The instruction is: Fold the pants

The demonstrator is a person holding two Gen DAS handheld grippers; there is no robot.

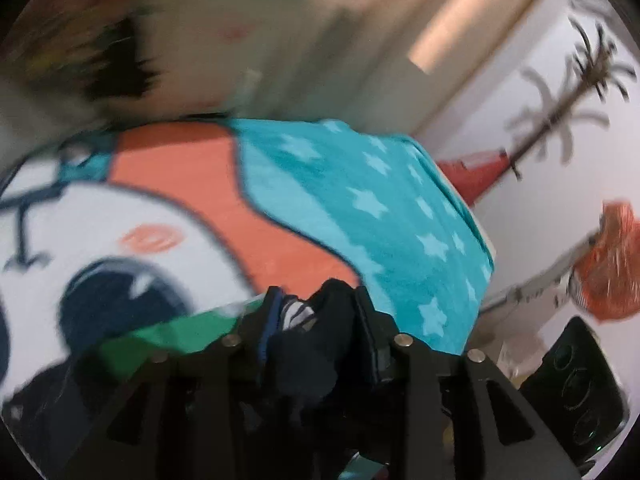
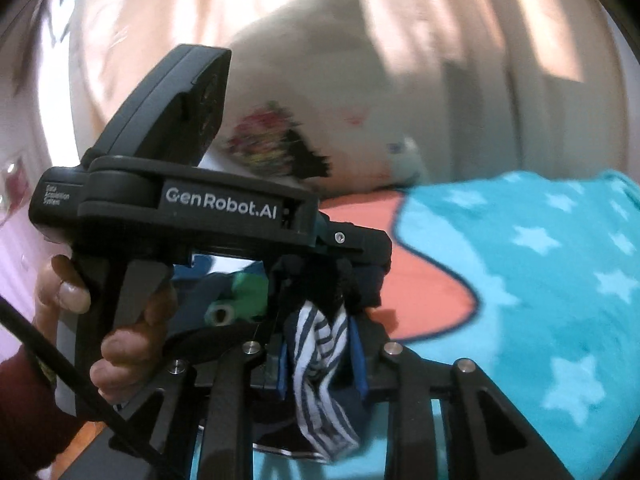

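The pants [image 1: 304, 356] are dark navy with a blue-and-white striped lining and a green patch [image 1: 168, 340]. My left gripper [image 1: 316, 304] is shut on a bunch of the navy cloth, held above the bed. My right gripper [image 2: 320, 340] is shut on the striped part of the pants [image 2: 316, 364], which hangs down between its fingers. The left gripper [image 2: 344, 268] shows close in front in the right wrist view, held by a hand [image 2: 120, 344], almost touching my right fingers. The two grippers hold the pants side by side. Both views are motion blurred.
Below lies a bed blanket [image 1: 360, 200] in teal with white stars, orange and a white cartoon face. A white pillow [image 2: 320, 92] leans at the head of the bed. Curtains hang behind. A red object [image 1: 616, 264] and a dark device [image 1: 576, 384] sit at the right.
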